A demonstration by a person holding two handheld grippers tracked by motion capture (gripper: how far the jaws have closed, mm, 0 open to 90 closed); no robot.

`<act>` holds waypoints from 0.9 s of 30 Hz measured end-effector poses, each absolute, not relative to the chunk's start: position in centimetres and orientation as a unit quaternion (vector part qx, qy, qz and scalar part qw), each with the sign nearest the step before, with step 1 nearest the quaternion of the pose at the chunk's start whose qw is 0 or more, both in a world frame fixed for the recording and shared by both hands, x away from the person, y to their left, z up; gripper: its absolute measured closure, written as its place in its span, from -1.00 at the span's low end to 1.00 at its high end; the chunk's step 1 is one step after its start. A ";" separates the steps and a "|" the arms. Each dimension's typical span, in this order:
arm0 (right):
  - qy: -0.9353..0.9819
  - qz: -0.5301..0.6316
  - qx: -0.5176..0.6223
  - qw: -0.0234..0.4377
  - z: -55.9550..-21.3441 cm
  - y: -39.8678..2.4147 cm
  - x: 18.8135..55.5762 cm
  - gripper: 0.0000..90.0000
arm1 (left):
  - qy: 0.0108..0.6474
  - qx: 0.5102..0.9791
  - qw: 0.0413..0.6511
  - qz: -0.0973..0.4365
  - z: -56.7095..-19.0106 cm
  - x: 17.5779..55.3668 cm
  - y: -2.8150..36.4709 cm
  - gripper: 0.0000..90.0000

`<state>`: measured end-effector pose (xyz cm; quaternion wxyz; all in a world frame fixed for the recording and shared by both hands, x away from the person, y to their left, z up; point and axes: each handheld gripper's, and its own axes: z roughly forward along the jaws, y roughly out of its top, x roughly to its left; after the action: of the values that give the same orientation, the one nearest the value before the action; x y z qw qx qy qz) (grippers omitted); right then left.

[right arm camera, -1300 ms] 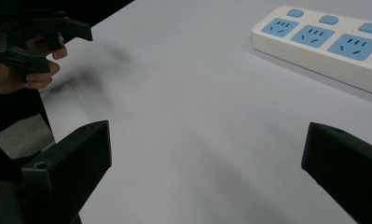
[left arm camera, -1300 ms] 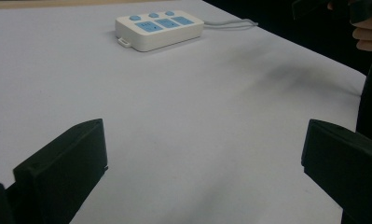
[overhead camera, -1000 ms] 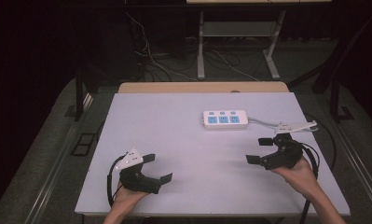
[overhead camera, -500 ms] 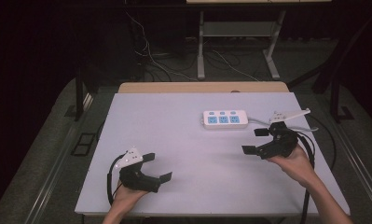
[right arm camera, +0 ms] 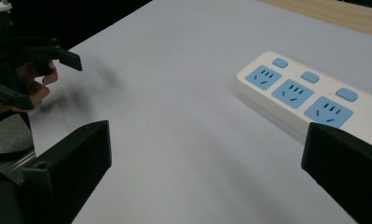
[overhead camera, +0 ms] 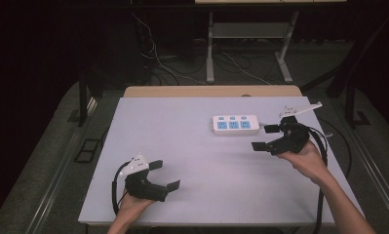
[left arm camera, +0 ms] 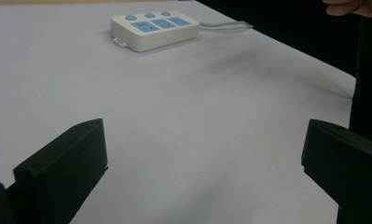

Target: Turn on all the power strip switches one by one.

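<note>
A white power strip (overhead camera: 235, 125) with three blue sockets and three blue buttons lies flat at the table's far middle right; it also appears as the power strip (left arm camera: 154, 30) and the power strip (right arm camera: 309, 99). My right gripper (overhead camera: 265, 137) hovers just right of it, open and empty, with the strip a short way off past its right jaw in the right gripper view. My left gripper (overhead camera: 165, 175) rests near the front left edge, open with nothing between its jaws, far from the strip.
The white table (overhead camera: 192, 161) has a wooden strip (overhead camera: 211, 91) along its far edge. The strip's white cable (left arm camera: 230, 26) runs off to the right. Cables and a metal table frame (overhead camera: 245, 44) sit on the dark floor beyond.
My right gripper has moved away from the front edge toward the power strip's right end. The left gripper has stayed where it was.
</note>
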<state>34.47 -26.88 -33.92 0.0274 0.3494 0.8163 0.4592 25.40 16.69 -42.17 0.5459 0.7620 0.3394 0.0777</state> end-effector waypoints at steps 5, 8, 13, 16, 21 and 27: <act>0.815 0.461 0.350 0.027 -33.4 -26.8 35.6 -0.97 | 0.338 0.763 0.546 0.077 -42.1 25.4 16.6 -1.00; 0.817 0.460 0.348 0.027 -33.2 -26.7 36.0 -0.97 | 0.338 0.765 0.543 0.077 -42.2 25.4 16.6 -1.00; 0.818 0.456 0.349 0.028 -32.9 -26.7 37.5 -0.97 | 0.339 0.764 0.543 0.079 -42.2 25.3 16.7 -1.00; 0.818 0.455 0.351 0.029 -32.9 -26.8 37.9 -0.97 | 0.341 0.763 0.544 0.080 -42.2 25.3 16.9 -1.00; 0.813 0.459 0.357 0.031 -33.1 -27.1 39.0 -0.97 | 0.342 0.762 0.544 0.080 -42.2 25.3 17.0 -1.00; 0.809 0.451 0.375 0.029 -34.1 -27.3 40.6 -0.97 | 0.343 0.761 0.545 0.080 -42.2 25.3 17.0 -1.00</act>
<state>40.59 -27.27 -34.08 0.0291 0.3753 0.8094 0.4507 25.27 17.01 -42.20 0.5448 0.7612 0.3428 0.0796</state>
